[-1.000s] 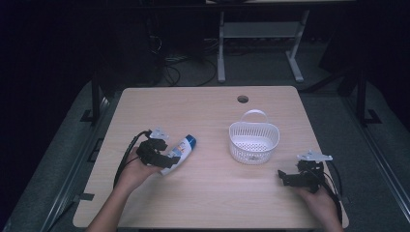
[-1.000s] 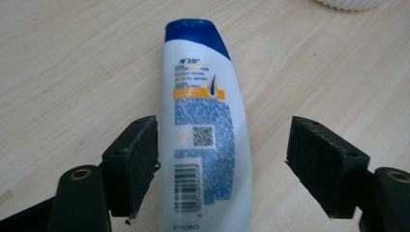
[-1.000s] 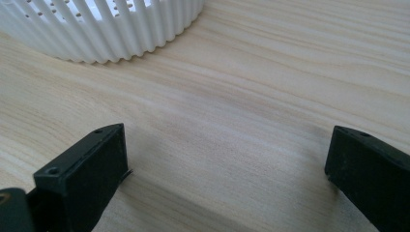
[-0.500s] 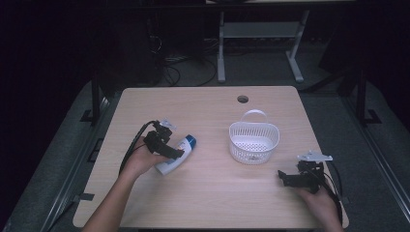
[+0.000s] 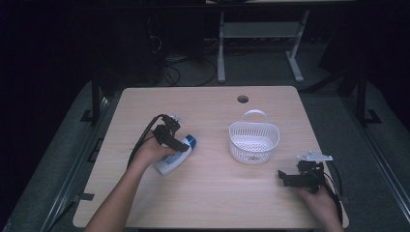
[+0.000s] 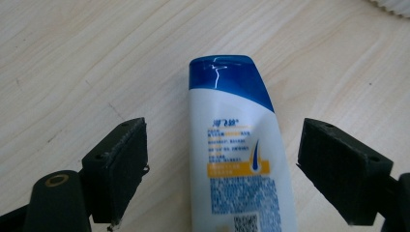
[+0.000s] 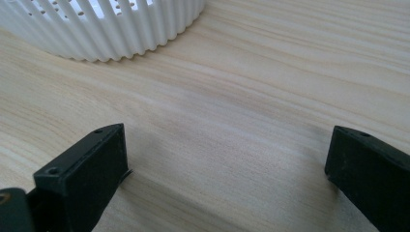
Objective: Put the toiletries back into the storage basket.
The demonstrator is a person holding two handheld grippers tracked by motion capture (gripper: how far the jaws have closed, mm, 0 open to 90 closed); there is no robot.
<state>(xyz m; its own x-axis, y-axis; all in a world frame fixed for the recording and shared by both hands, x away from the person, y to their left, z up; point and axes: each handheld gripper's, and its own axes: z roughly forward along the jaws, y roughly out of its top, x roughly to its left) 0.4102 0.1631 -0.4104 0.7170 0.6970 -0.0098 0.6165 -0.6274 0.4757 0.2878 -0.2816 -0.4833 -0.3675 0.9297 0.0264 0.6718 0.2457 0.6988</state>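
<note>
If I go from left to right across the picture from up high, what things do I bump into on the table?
Left black gripper → white shampoo bottle with a blue cap → white plastic basket with a handle → right black gripper.

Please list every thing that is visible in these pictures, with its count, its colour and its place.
shampoo bottle: one, white with blue cap, lying on the table's left part, between the left gripper's open jaws, untouched
basket: one, white, perforated, with handle, right of centre
table: one, light wood, round hole near far edge
left gripper: one, black, over the bottle, jaws have just been opening
right gripper: one, black, open, near right front edge
</note>
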